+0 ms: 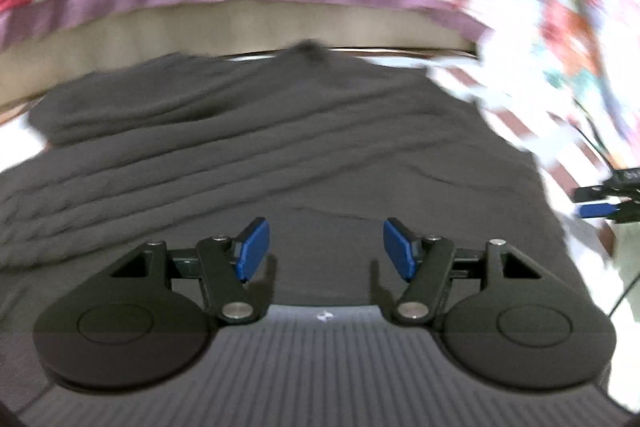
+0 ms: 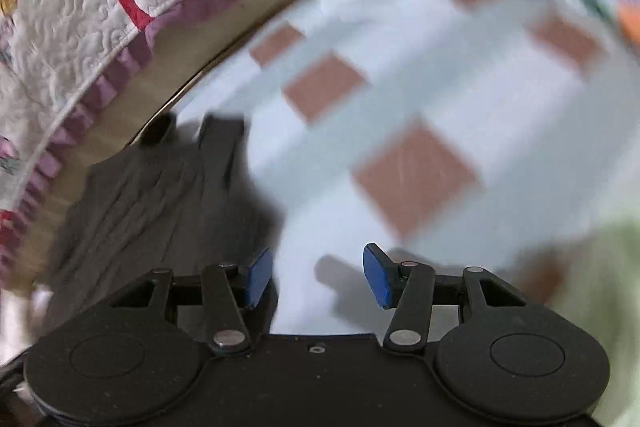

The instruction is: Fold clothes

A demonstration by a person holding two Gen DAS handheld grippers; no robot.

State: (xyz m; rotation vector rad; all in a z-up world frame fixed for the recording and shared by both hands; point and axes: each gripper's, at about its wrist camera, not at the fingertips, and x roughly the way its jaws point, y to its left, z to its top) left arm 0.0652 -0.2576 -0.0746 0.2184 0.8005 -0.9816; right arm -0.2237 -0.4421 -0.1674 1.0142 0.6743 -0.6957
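Note:
A dark grey garment (image 1: 280, 147) lies spread and wrinkled on the floor and fills the left wrist view. My left gripper (image 1: 326, 247) hovers over its near part, jaws open, nothing between the blue pads (image 1: 254, 247). In the right wrist view the same garment (image 2: 160, 195) lies at the left, next to the bed. My right gripper (image 2: 318, 277) is open over bare floor just right of the garment's edge, and its pads (image 2: 378, 277) hold nothing. The right gripper's tip (image 1: 604, 203) shows at the right edge of the left wrist view.
A bed with a white quilt (image 2: 60, 47), purple trim and red cartoon prints borders the garment on the far side. The floor (image 2: 400, 167) has white tiles with reddish-brown squares. A pale green cloth (image 2: 600, 287) lies at the right. Colourful blurred items (image 1: 580, 27) sit at the right.

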